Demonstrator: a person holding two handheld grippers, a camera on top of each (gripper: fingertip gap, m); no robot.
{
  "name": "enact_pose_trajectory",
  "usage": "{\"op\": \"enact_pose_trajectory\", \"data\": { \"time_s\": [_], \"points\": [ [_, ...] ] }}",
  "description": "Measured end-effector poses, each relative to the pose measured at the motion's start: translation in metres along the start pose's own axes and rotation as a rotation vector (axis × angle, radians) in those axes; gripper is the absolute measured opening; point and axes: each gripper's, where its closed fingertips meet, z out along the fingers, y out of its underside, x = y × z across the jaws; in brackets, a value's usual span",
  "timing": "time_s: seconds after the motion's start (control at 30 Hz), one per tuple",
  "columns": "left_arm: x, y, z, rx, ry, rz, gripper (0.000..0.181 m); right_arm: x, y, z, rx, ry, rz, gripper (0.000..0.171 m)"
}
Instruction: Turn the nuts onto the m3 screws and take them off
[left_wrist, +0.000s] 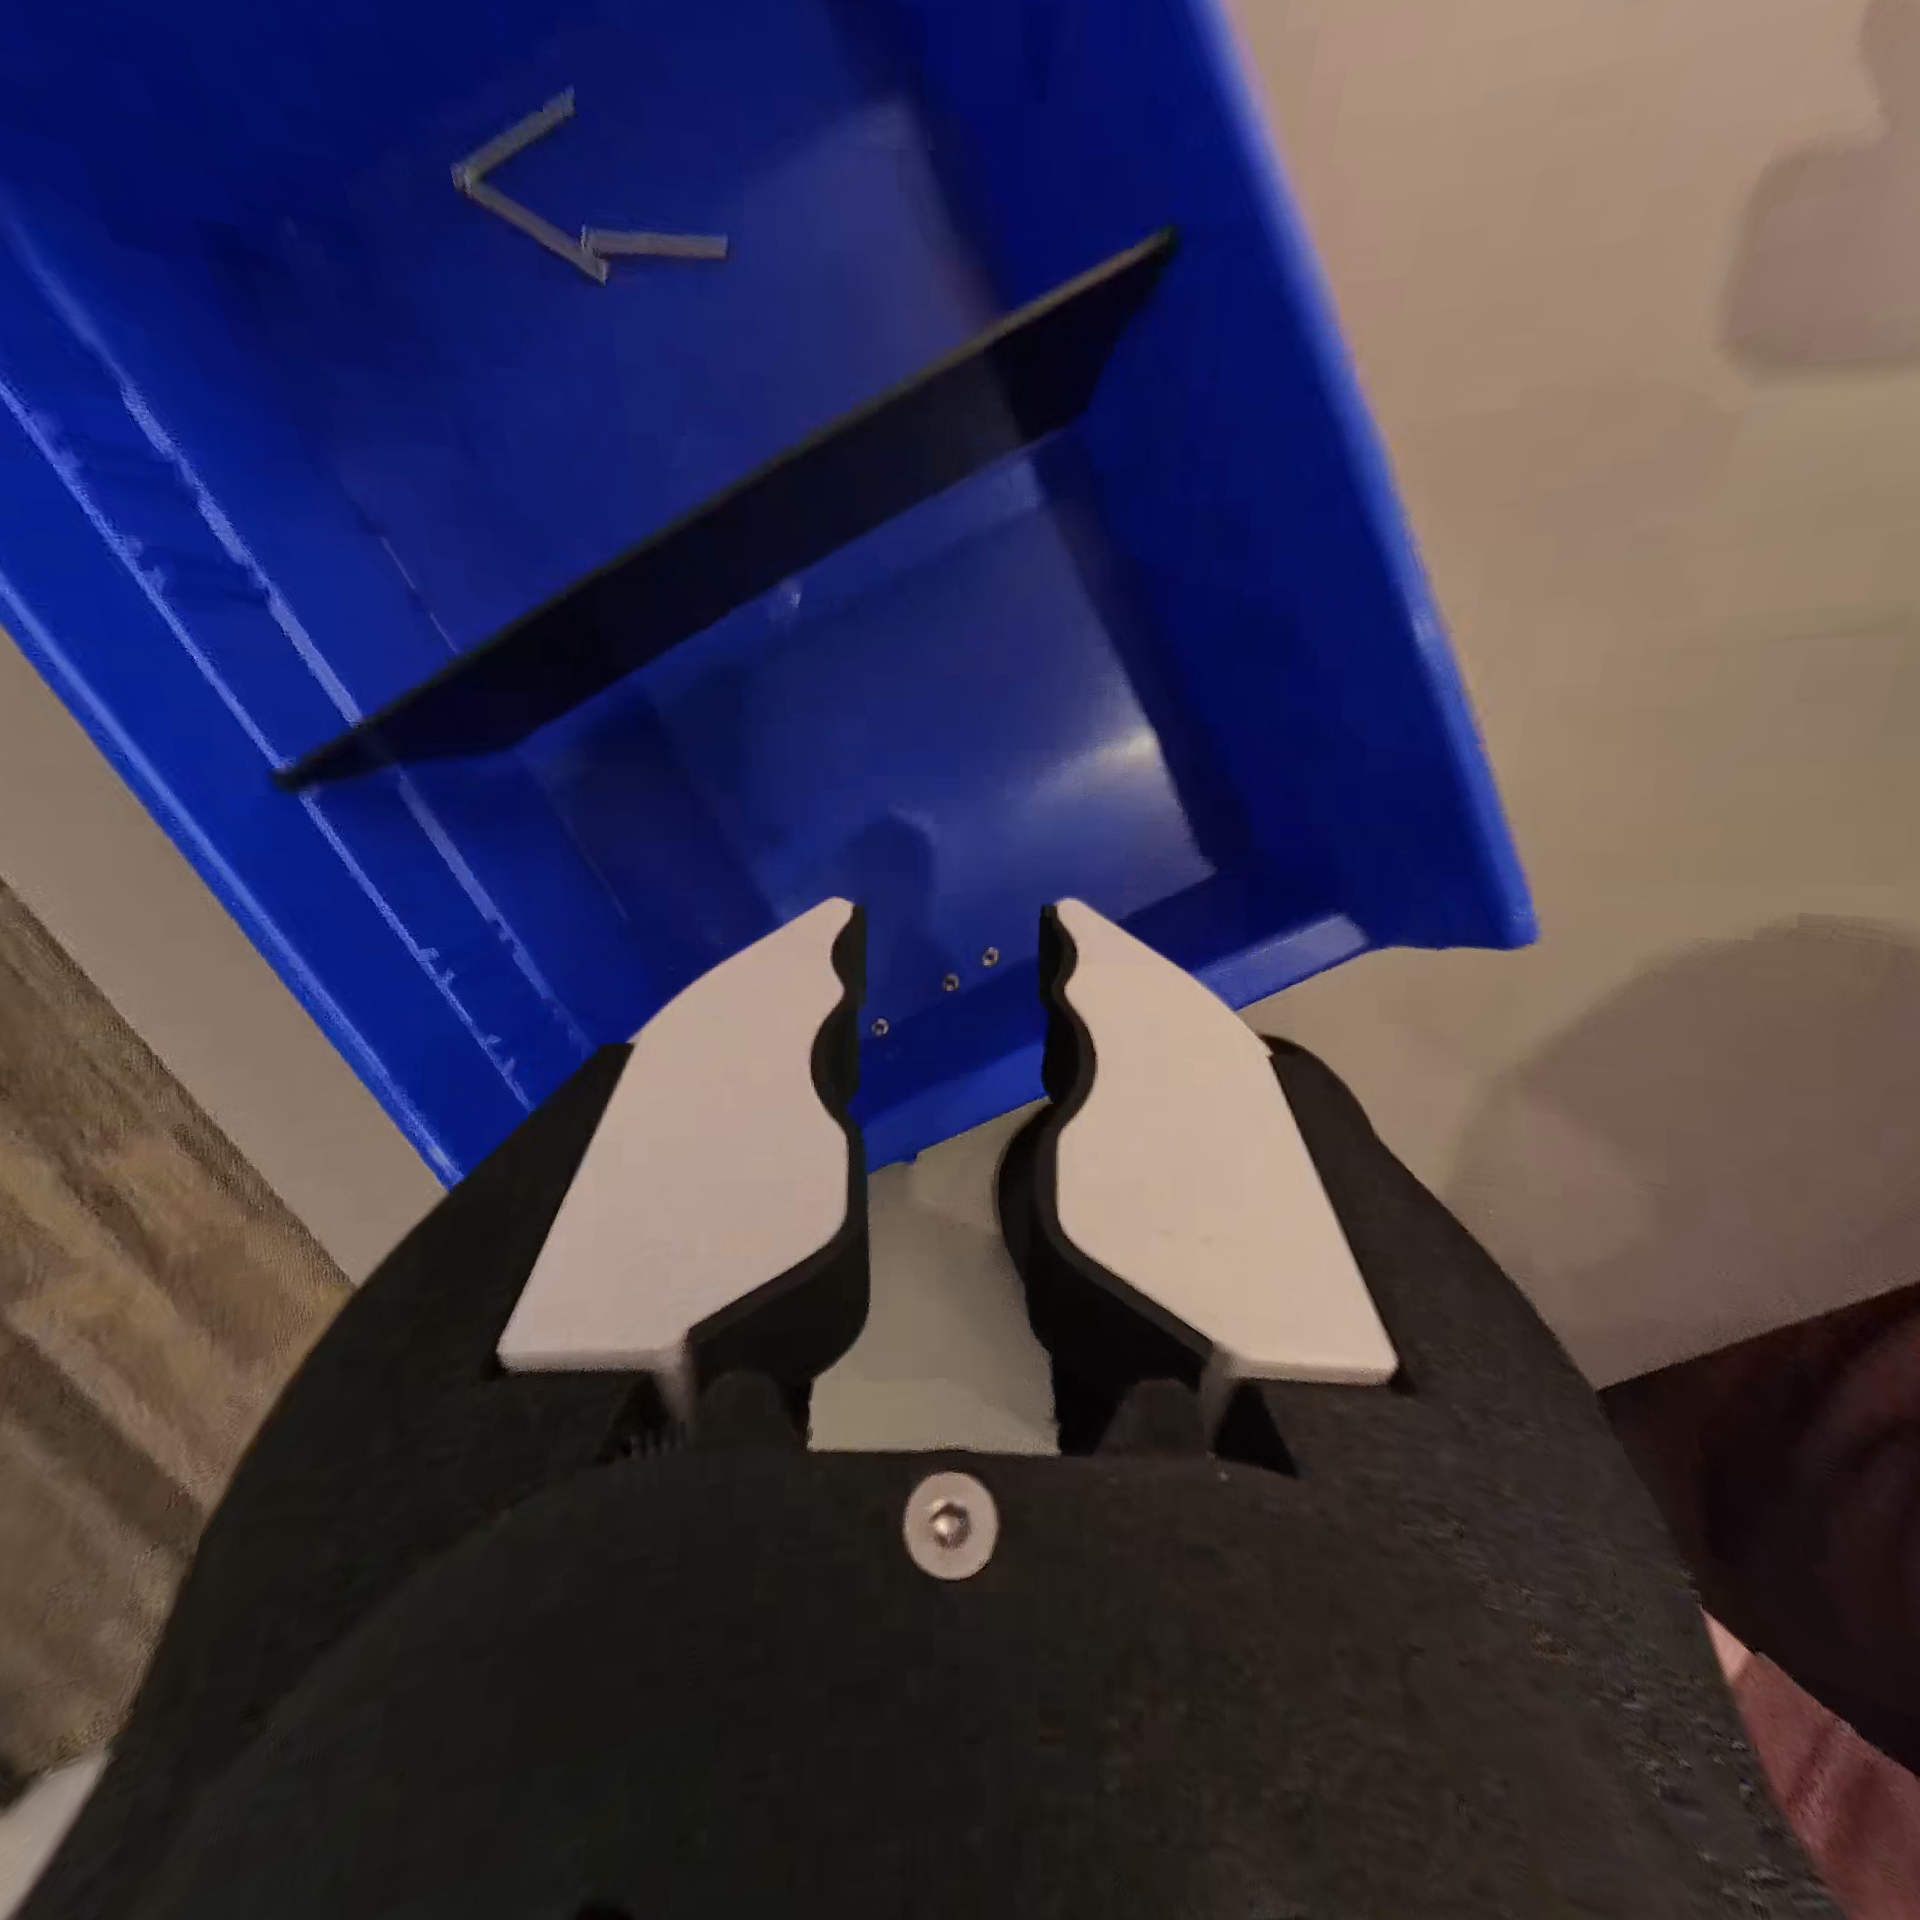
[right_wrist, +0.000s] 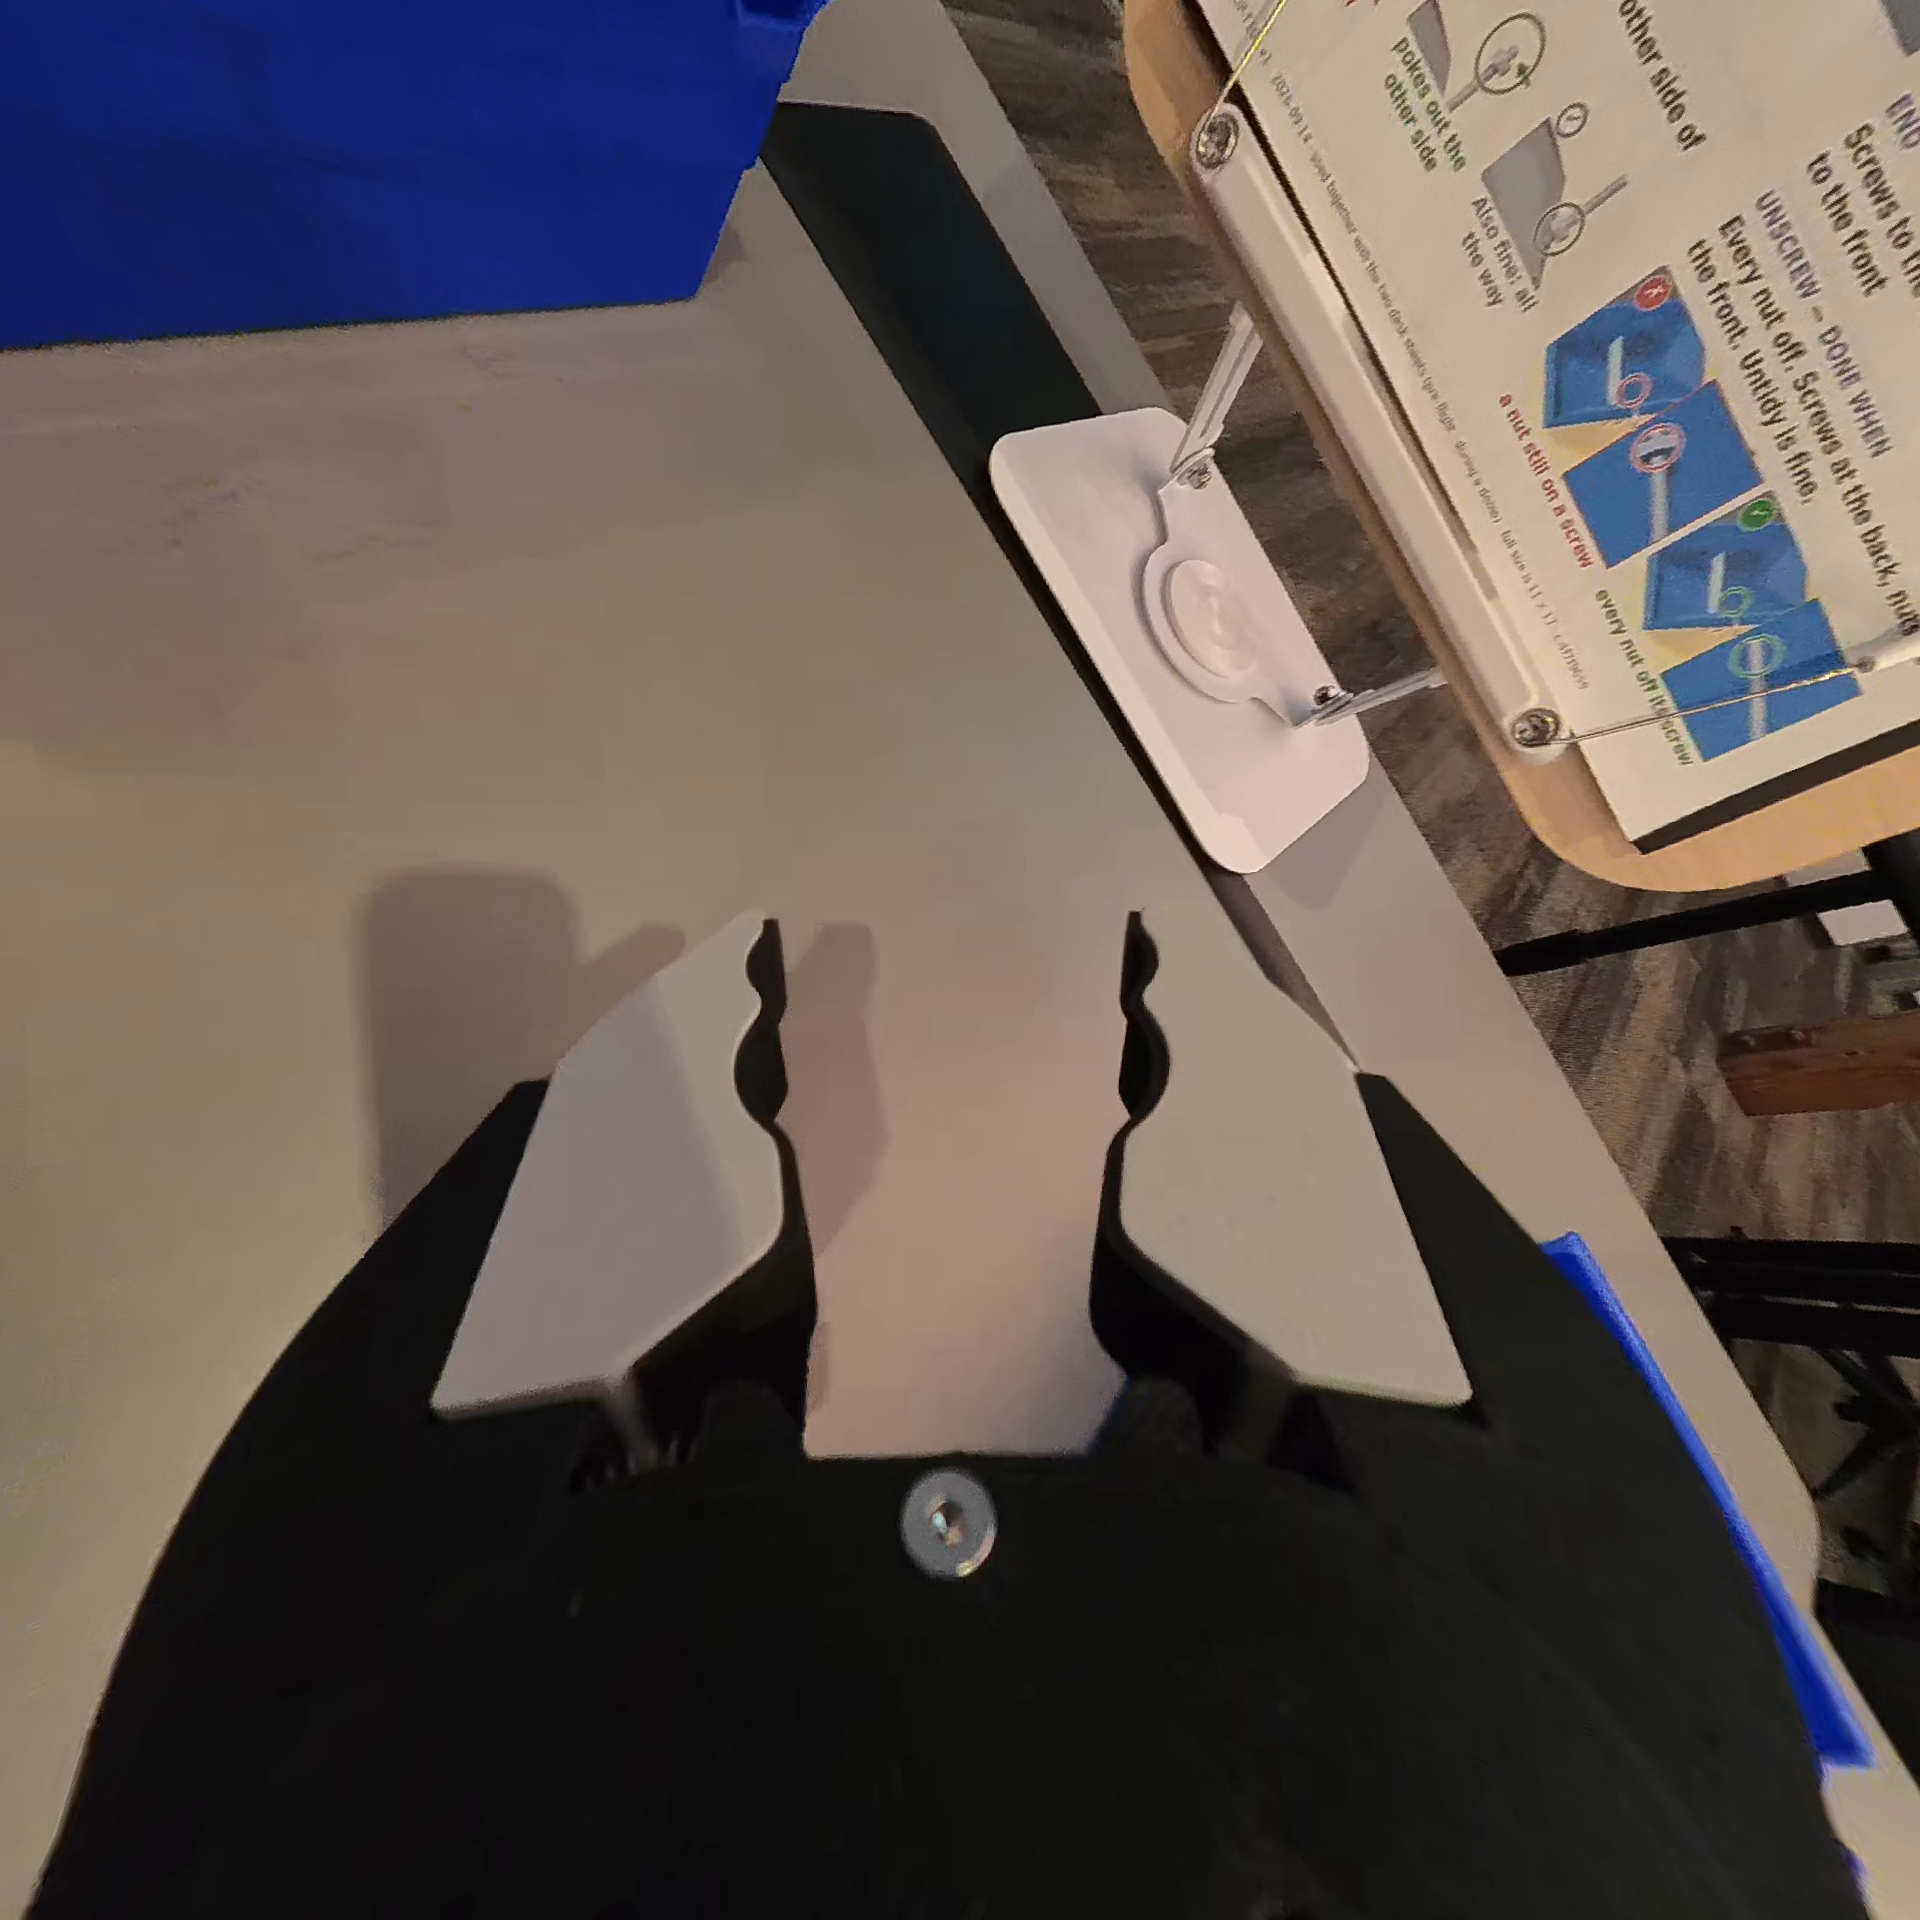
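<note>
A blue bin (left_wrist: 1299, 520) lies on the table, split by a black divider (left_wrist: 727, 520). Three grey screws (left_wrist: 582, 208) lie in its far compartment. Three small nuts (left_wrist: 951, 982) sit in the near compartment by the front wall. My left gripper (left_wrist: 951, 925) is open and empty, its fingertips over the bin's front wall with the nuts showing between them. My right gripper (right_wrist: 951, 930) is open and empty above bare table, to the right of the bin (right_wrist: 364, 156).
A white flat plate with a round insert (right_wrist: 1184, 634) sits at the table's right edge. Beyond the edge, a wooden board with a printed instruction sheet (right_wrist: 1621, 416) stands over the carpet. A blue object (right_wrist: 1704, 1507) shows behind my right gripper. One gripper's finger ends stand about 30 cm off the other's.
</note>
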Motion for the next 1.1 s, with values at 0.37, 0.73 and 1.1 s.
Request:
{"op": "enact_pose_trajectory", "data": {
  "time_s": [0.37,0.73,1.1],
  "points": [
    [-0.021,0.032,0.05,-0.285,0.008,-0.139,0.032,-0.009,0.005,0.005,-0.001,-0.098,0.019,0.064],
    [-0.001,0.046,0.084,-0.476,0.121,-0.124,0.032,-0.016,0.004,0.006,0.016,-0.154,0.027,0.065],
    [0.008,0.057,0.087,-0.588,0.128,-0.062,0.026,-0.02,0.007,0.01,0.004,-0.168,0.009,0.065]
  ]
}}
